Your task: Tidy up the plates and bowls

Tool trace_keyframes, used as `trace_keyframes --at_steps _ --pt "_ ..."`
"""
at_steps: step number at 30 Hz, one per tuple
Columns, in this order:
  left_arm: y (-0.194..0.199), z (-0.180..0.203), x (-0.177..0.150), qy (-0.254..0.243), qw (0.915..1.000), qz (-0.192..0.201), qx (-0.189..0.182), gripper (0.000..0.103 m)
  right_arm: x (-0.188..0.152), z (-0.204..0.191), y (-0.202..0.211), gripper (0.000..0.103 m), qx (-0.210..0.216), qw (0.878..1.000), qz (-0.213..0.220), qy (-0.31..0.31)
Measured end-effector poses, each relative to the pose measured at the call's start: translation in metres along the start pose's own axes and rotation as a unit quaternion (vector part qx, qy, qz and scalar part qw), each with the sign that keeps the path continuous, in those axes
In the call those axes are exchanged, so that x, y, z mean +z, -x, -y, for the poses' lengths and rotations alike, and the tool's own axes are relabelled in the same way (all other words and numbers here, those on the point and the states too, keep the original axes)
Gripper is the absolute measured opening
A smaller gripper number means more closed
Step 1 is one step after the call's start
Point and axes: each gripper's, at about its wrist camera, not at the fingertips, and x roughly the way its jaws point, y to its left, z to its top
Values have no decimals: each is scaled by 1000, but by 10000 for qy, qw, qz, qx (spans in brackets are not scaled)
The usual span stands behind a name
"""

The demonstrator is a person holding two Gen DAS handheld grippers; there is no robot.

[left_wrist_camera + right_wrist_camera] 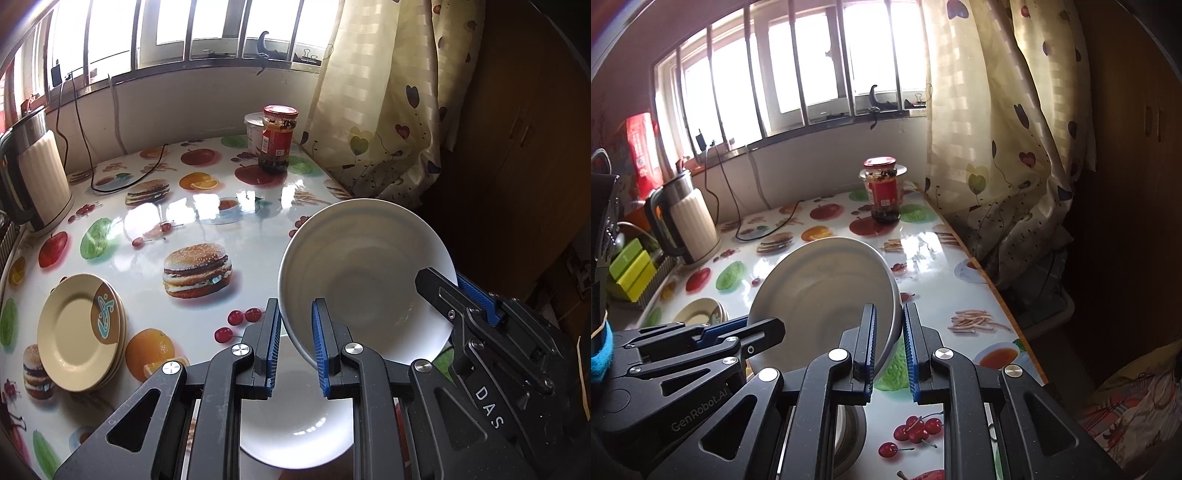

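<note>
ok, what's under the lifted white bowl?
Another white bowl sits on the table below the lifted bowl. The tools hide most of its rim, so anything beneath it can't be seen.

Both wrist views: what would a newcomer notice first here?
A tilted white bowl held off the table, its rim pinched by the left hand-held gripper and the right hand-held gripper. A second white bowl sits below it. Beige plates are stacked on the fruit-and-burger tablecloth, at the left wrist view's left.

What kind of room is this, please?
Probably a home kitchen or dining corner: a table with a glossy food-print cover, a cream electric kettle, a red-lidded glass jar and a barred window.
</note>
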Motion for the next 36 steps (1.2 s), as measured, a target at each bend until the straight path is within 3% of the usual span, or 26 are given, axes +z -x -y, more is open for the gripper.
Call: trace_keyframes --at_steps 16,36 --pt "21 -17 -22 158 9998 46 60 18 -17 -24 19 15 150 9998 23 130" --pt "12 -36 -54 380 9988 -258 146 18 -51 -41 8 15 343 9987 -360 123"
